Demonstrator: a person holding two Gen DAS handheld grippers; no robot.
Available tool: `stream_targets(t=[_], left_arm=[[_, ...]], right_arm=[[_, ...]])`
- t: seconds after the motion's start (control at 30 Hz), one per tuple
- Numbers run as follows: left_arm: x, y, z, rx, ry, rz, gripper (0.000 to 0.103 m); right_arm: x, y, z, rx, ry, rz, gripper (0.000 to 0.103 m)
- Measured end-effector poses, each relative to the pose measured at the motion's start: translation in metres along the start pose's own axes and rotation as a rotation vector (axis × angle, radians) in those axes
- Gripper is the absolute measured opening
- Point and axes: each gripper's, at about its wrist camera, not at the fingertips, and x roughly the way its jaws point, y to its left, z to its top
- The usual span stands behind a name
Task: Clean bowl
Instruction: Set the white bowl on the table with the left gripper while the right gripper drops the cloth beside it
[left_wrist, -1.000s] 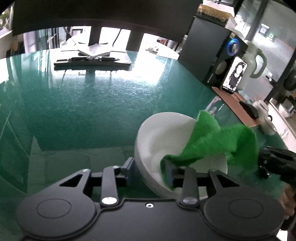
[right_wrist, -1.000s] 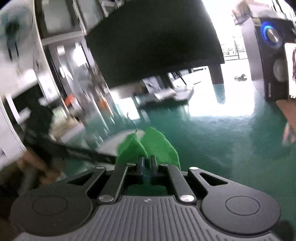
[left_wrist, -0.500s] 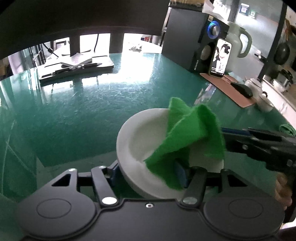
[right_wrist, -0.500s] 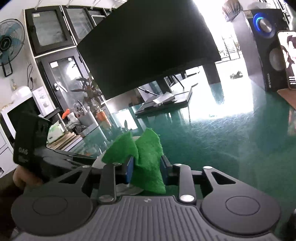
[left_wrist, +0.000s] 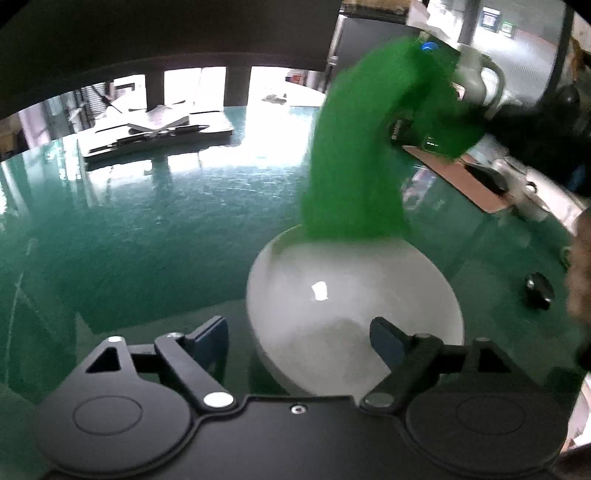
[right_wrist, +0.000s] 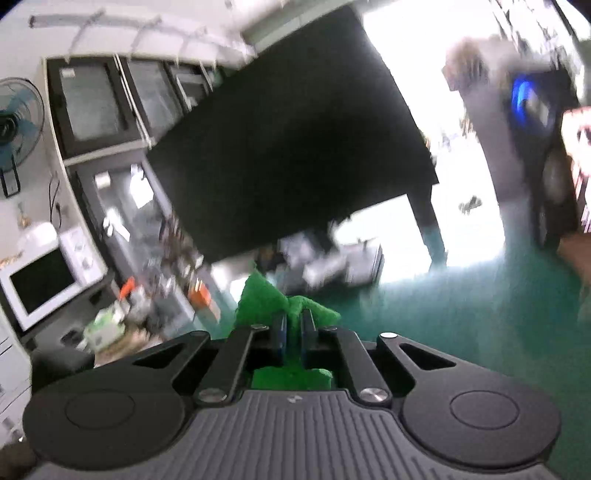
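A white bowl (left_wrist: 354, 306) stands on the green table, its near rim between the fingers of my left gripper (left_wrist: 301, 338), which is open and does not clamp it. A green cloth (left_wrist: 362, 155) hangs from above down to the bowl's far rim, blurred by motion. My right gripper (right_wrist: 293, 326) is shut on the green cloth (right_wrist: 266, 299) and holds it in the air; in the left wrist view the right gripper shows only as a dark blur at the upper right. The bowl is out of the right wrist view.
On the green glass table (left_wrist: 147, 221) are a dark monitor stand with papers (left_wrist: 155, 129) at the back, a brown mat with a mouse (left_wrist: 484, 177) and a kettle (left_wrist: 476, 77) at the right, and a small black knob (left_wrist: 539, 290).
My right gripper has closed tight on the cloth and lifted it up out of the bowl. My left gripper's fingers have spread wider around the bowl's near rim.
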Motion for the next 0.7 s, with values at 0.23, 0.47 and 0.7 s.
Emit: stream_targets(t=[0.23,0.47,0.7], left_arm=[[0.000,0.025,0.003,-0.112,-0.024,0.120,0.086],[-0.004,0.048,0.003,-0.199,-0.038,0.221,0.090],[-0.014,0.063,0.000,-0.256,-0.069,0.255,0.089]], right_arm=[[0.002,0.000,0.004,-0.125,0.021,-0.164,0.006],[0.032,0.007,-0.042,-0.353,0.222,-0.334,0.007],[0.054,0.021,-0.072,-0.461,0.439,-0.227,0.060]])
